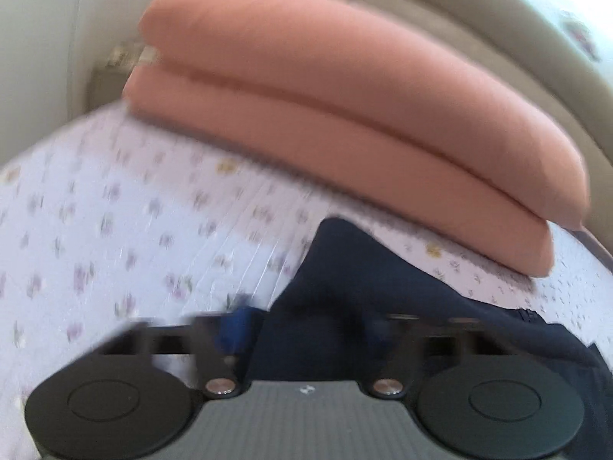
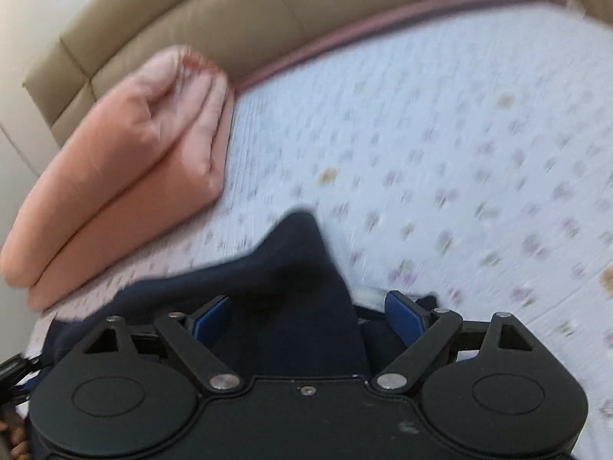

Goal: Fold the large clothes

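Observation:
A dark navy garment lies on the floral bed sheet, one corner pulled up into a peak. In the left wrist view my left gripper is blurred. Its blue pads stand apart with the navy cloth between them, and I see no pad pressing on it. In the right wrist view the same garment rises in a peak between the blue pads of my right gripper. That gripper is open, and its right pad stands apart from the cloth.
A thick folded pink quilt lies on the bed just beyond the garment, against the padded beige headboard. The floral sheet stretches out to the right of the garment.

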Available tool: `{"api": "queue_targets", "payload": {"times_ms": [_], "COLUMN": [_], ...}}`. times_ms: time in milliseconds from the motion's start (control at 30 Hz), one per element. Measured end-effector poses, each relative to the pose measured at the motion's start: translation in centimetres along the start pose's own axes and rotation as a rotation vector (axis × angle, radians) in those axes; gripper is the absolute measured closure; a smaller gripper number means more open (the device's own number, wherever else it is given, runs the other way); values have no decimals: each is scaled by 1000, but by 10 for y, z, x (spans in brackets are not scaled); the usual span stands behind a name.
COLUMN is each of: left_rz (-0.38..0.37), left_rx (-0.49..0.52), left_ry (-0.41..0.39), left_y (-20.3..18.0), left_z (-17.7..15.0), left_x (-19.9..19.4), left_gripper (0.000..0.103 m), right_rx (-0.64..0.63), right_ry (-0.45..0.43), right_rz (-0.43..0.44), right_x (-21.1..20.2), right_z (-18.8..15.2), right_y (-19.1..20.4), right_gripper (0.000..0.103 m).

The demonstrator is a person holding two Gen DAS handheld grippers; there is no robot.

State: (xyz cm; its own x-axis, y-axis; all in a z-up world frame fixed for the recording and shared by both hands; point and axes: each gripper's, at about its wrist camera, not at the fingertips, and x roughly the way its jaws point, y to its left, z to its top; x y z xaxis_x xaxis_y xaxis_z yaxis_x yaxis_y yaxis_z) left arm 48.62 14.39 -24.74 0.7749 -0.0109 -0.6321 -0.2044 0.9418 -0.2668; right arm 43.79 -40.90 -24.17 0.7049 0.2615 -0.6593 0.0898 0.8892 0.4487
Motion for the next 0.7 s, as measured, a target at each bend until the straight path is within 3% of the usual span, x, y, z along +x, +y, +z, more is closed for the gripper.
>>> {"api": "queue_targets", "payload": {"times_ms": [33,67,100,200,233,267,333,367,400,433,500,533,567,633,700], "left_rz": [-13,-27,-18,-9,20,39,61,77,92,102,88,42,-22,-122,-151], "left_rx": [27,50,72,60,47,39,48,55,69,88,122,128,123,95,67], "left_ry": [-27,-63,-112,-257,-228,-179,-137,-122,-99,-76,-16,25,65,136,228], "left_y": [-3,-5,-9,-7,-5,-4,-9,-12,-14,-16,-13,-9,-2,16,34], "left_z": [-4,-7,-10,-15,-16,-17,-16,-13,-9,-6,0,1,-1,-13,-31], "left_x": [-4,-9,-17,-37,-31,-24,-19,-18,-19,-25,-39,-47,-58,-83,-99], "left_gripper": [85,93,93,93,93,93,90,80,74,64,44,25,17,17,17], "right_rx": [-14,-16,-11,25,46,76,117,123,129,135,102,64,39,23,22], "right_ry": [-13,-30,-76,-231,-238,-185,-42,-33,-37,-45,-45,-32,-6,74,142], "right_rz": [29,44,47,83,88,78,30,28,34,31,40,83,117,161,175], "right_x": [-2,-6,-13,-36,-37,-27,-4,-2,-5,-11,-31,-44,-56,-82,-102], "right_z": [-3,-5,-8,-10,-10,-8,-9,-9,-8,-6,-4,-3,-5,-17,-34], "right_y": [1,2,3,3,0,-4,-12,-13,-14,-14,-17,-21,-24,-36,-46], "right_gripper": [44,80,96,98,99,99,95,95,81,46,3,3,3,3,2]}}
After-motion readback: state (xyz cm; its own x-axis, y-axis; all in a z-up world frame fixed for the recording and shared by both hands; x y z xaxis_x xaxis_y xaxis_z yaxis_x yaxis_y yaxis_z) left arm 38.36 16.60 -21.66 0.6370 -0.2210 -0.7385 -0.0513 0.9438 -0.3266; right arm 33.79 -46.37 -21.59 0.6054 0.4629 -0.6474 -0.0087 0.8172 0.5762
